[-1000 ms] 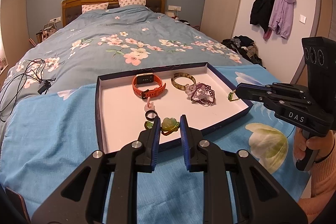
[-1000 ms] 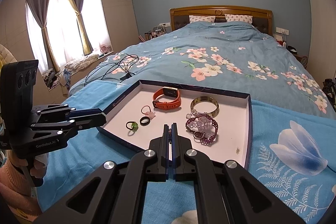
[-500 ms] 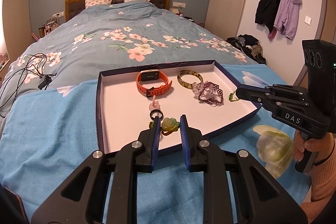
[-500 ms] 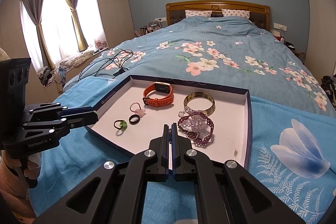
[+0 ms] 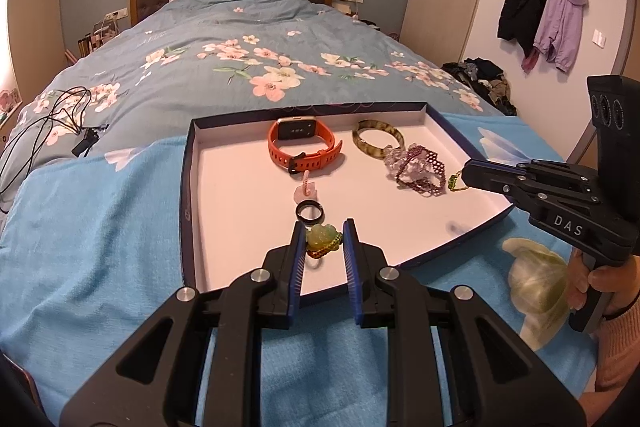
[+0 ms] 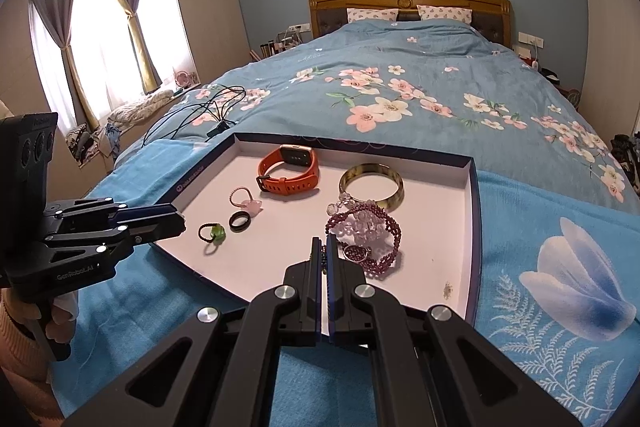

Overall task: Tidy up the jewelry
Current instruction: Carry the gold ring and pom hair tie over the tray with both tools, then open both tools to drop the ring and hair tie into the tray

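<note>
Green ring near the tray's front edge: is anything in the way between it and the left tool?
Nothing visible. The green ring lies in the tray just past the left tool's open tips; the black ring sits beyond it, not between.

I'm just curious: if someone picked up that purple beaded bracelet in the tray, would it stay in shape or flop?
The purple beaded bracelet would probably flop and drape, since it lies in loose, uneven loops. It is likely light, being small beads. It may snag the clear bead strand tangled on it.
</note>
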Demonstrator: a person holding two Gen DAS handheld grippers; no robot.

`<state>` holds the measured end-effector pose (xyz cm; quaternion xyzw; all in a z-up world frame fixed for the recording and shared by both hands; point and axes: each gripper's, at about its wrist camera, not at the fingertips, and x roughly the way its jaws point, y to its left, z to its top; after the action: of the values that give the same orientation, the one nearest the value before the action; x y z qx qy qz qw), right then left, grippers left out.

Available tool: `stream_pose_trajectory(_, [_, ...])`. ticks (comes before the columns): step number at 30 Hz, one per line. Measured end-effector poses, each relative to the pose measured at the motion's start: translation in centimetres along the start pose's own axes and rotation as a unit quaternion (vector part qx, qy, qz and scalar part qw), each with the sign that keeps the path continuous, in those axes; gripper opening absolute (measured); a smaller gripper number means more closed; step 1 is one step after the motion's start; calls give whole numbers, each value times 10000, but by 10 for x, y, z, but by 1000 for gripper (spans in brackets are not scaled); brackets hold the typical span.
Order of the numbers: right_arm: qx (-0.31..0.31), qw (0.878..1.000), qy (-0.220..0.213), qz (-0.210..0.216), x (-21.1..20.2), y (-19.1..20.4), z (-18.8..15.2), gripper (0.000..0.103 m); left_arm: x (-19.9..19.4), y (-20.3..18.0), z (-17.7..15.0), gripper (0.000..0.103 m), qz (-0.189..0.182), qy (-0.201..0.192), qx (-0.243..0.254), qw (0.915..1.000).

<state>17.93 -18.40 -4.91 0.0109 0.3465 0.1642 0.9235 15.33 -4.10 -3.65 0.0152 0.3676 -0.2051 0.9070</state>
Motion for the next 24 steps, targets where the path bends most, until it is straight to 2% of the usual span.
stream_pose_trajectory(11, [146,9998,134,-5,12,-8,-1,1,24,7,-1,19,105,236,-153,9995])
stream_pose_trajectory(24, [273,9991,297,-94,25,-14,-4,1,40,6,0,19,62,419,-180,9989])
